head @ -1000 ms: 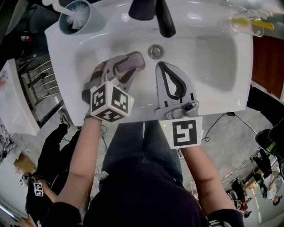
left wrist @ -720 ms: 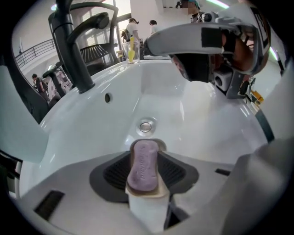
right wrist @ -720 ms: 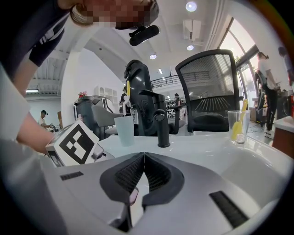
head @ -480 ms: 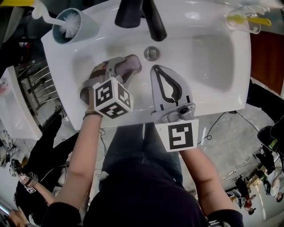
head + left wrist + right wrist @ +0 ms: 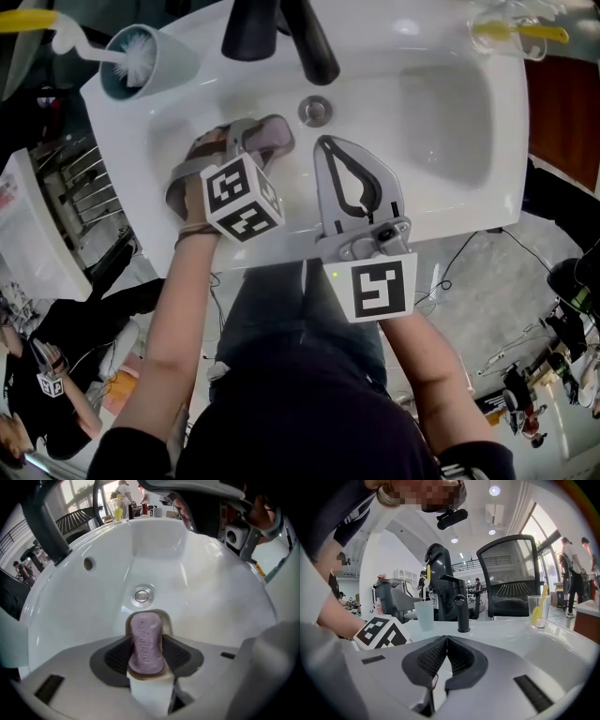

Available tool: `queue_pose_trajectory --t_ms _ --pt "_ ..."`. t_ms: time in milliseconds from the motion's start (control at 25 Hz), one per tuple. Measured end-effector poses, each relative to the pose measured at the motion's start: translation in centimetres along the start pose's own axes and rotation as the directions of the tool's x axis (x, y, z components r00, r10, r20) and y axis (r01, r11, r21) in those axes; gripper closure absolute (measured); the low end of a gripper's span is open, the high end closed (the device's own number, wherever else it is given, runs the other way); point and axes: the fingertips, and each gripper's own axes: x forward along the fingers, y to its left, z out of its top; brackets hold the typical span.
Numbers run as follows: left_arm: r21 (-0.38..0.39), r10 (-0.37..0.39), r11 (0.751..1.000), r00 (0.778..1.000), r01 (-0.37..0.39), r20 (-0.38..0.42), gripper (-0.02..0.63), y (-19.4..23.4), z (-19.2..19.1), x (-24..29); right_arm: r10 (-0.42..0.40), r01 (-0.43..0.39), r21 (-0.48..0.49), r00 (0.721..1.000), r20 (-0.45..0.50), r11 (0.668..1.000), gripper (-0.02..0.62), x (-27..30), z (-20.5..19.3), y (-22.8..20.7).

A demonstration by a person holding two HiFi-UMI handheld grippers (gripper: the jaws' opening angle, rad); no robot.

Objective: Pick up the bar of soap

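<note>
White sink fills the head view, with floor and cables showing past its near edge. At the far left rim a teal cup holds a white brush whose yellow handle runs out of the frame.

Next comes the left tongs, tilted down into the basin. Their jaws are opening, with the purple bar of soap lying lengthwise between them and the dark pads close along its sides. Raised script on the bar looks like "Safeguard", but the letters are soft. The bar lies on something beige whose shape is hard to make out. In the head view the marker cube and the hand cover the bar's near end.

Just beyond the bar is the drain, and above it the black faucet, cut off at the top.

The right tongs sit beside the left, clenched tip to tip on nothing.

At the far right corner a clear glass with something yellow inside is cropped by the frame. The right half of the basin is bare, giving free room.
</note>
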Motion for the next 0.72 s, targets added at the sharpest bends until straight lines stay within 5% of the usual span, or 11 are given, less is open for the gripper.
queue_pose_trajectory --t_ms 440,720 --pt "0.071 0.021 0.997 0.995 -0.014 -0.099 0.425 0.44 0.21 0.83 -0.018 0.018 0.0 1.0 0.001 1.0 0.578 0.29 0.0 -0.23" --pt "0.02 0.012 1.0 0.998 -0.011 -0.055 0.426 0.78 0.81 0.93 -0.04 0.04 -0.001 0.999 0.006 0.999 0.578 0.17 0.03 -0.52"
